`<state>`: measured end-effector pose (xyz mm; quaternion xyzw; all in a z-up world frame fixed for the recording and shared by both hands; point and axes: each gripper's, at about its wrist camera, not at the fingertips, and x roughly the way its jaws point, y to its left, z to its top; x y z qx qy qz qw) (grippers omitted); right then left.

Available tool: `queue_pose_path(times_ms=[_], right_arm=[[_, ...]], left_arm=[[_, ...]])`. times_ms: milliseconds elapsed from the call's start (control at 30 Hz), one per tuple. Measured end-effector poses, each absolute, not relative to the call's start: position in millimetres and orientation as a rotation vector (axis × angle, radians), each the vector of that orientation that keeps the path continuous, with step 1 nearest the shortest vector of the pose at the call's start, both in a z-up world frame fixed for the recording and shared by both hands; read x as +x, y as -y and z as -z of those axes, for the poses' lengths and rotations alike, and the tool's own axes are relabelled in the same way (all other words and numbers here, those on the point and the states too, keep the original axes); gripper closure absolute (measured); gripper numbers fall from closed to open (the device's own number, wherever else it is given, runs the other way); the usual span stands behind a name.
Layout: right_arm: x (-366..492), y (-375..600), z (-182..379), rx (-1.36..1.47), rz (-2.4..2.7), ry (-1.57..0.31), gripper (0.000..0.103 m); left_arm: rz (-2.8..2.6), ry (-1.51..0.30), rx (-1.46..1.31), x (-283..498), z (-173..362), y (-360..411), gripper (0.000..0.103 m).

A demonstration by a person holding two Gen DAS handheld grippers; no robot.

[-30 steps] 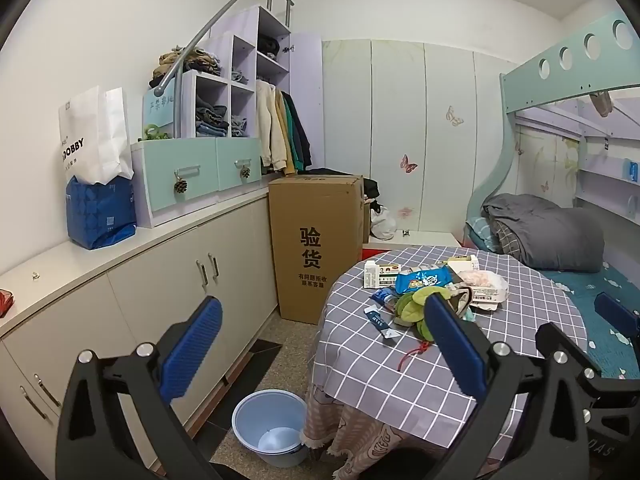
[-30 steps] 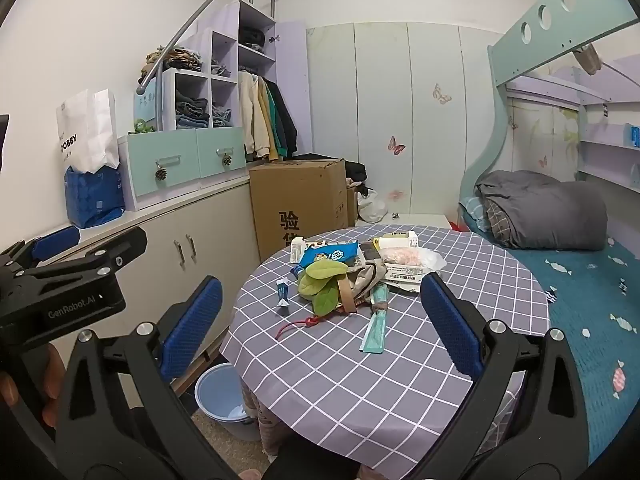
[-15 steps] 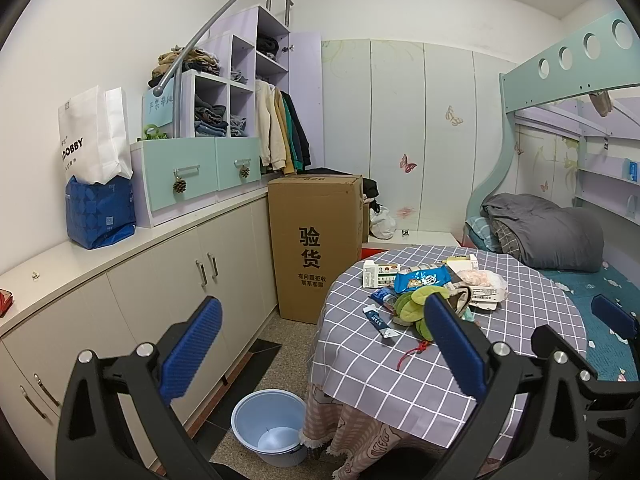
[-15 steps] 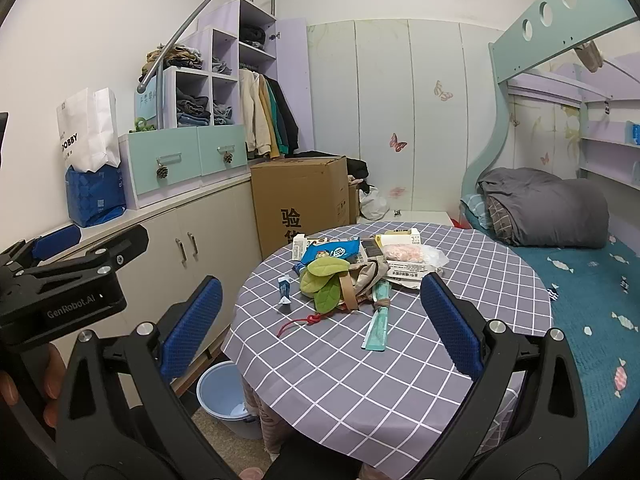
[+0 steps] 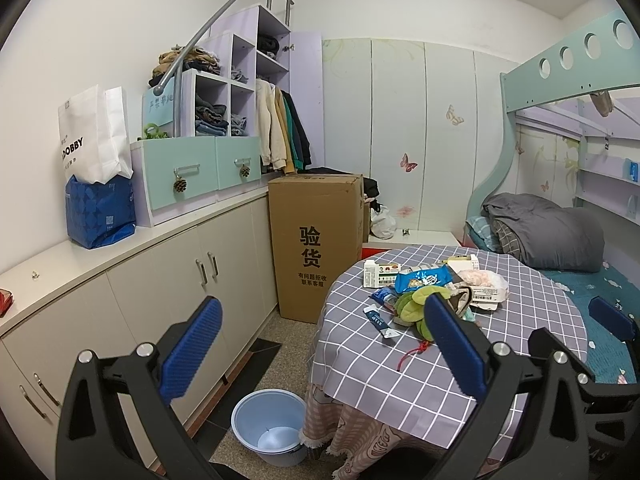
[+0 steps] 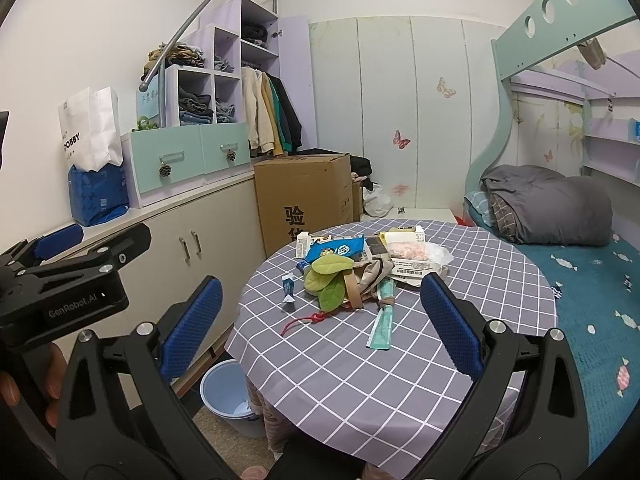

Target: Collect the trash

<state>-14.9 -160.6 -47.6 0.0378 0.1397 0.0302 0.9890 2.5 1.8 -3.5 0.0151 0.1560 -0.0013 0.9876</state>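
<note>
1. Hovering wide apart and empty, as a second ago: left tongs (image 5: 320,344), right tongs (image 6: 320,320).
2. Heaped ahead of both tongs on the checked surface (image 6: 360,368): trash pile (image 6: 352,264), scarcely shifted in view since earlier.
3. Waiting below the left tongs on the floor beside the surface: blue bucket (image 5: 272,426).
4. Lying nearest the right tongs: teal wrapper (image 6: 384,324).

left gripper (image 5: 316,344): black angular frame, blue ribbed pads (image 5: 192,346), silver screws at the pivots | right gripper (image 6: 316,324): same black frame, blue dimpled pads (image 6: 450,320), round silver screws | seen from the right wrist, left gripper's side reads "GenRobot.AI" in grey | hand (image 6: 28,388) below that marking, fingertips only
</note>
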Motion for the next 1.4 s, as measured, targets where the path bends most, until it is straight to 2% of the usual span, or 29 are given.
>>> queue_pose_path(times_ms=[1400], right_arm=[[-13.6, 163.1, 50.9, 0.093, -0.068, -0.332, 0.006]], left_arm=[[-0.002, -0.338, 0.036, 6.0, 14.2, 0.3, 0.004]])
